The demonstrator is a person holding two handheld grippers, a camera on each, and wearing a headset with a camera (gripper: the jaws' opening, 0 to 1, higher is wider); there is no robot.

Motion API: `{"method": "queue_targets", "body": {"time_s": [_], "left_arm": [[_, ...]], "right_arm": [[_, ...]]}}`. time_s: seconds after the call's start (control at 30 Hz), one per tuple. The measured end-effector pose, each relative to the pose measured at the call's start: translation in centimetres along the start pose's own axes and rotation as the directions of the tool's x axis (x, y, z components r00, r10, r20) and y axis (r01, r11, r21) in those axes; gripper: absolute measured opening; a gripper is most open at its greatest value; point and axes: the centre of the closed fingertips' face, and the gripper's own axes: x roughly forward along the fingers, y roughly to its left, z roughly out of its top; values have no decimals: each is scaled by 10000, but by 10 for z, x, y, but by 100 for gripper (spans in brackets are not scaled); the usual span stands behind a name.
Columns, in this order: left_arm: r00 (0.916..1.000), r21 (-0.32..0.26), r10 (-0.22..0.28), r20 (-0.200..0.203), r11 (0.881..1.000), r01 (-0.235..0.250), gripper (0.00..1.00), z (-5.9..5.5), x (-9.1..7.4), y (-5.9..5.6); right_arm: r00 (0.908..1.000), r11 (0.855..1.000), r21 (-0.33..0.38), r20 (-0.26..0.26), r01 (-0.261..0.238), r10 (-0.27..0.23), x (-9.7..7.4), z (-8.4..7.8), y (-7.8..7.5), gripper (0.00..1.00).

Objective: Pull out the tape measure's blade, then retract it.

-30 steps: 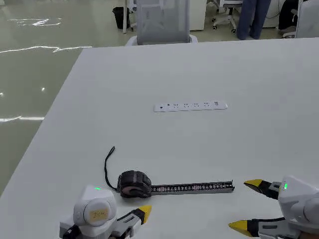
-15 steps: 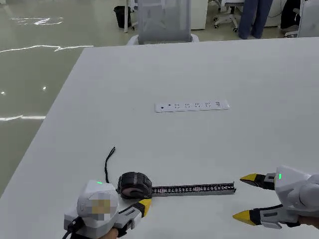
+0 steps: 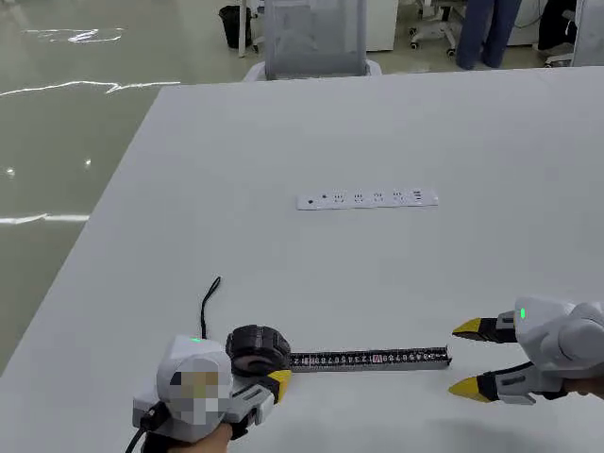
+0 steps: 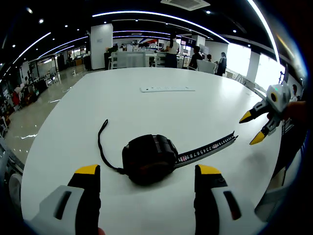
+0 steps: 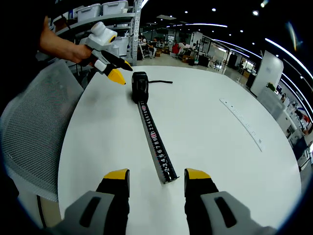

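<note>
A black tape measure [image 3: 257,347] sits on the white counter [image 3: 283,142] close to its near edge, left of the middle. Its blade [image 3: 373,358] is drawn out flat to the right along the counter. The blade is dark with pale printing. In the right gripper view the numerals 2 to 9 can be read up from its free end, and the smaller marks are too fine to make out. A black wrist cord [image 3: 206,307] trails from the case toward the far left.

The left hand-held gripper [image 4: 147,170] is spread wide, its yellow tips on either side of the case and just short of it, gripping nothing. The right hand-held gripper [image 3: 466,358] is also spread, with the blade's free end at the gap between its tips. I cannot tell whether they touch.

Farther back lies a white power strip [image 3: 367,199]. Beyond the far edge stand a grey chair [image 3: 311,38] and a dark bin [image 3: 232,21], whose contents are not visible
</note>
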Motion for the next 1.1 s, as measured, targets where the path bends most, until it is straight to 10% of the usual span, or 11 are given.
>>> {"method": "queue_targets", "body": {"time_s": [1.1], "left_arm": [[9991, -445, 373, -203, 9983, -382, 72, -3, 20, 4]], "right_arm": [[9883, 9857, -775, -419, -1493, 1464, 30, -22, -12, 21]]}}
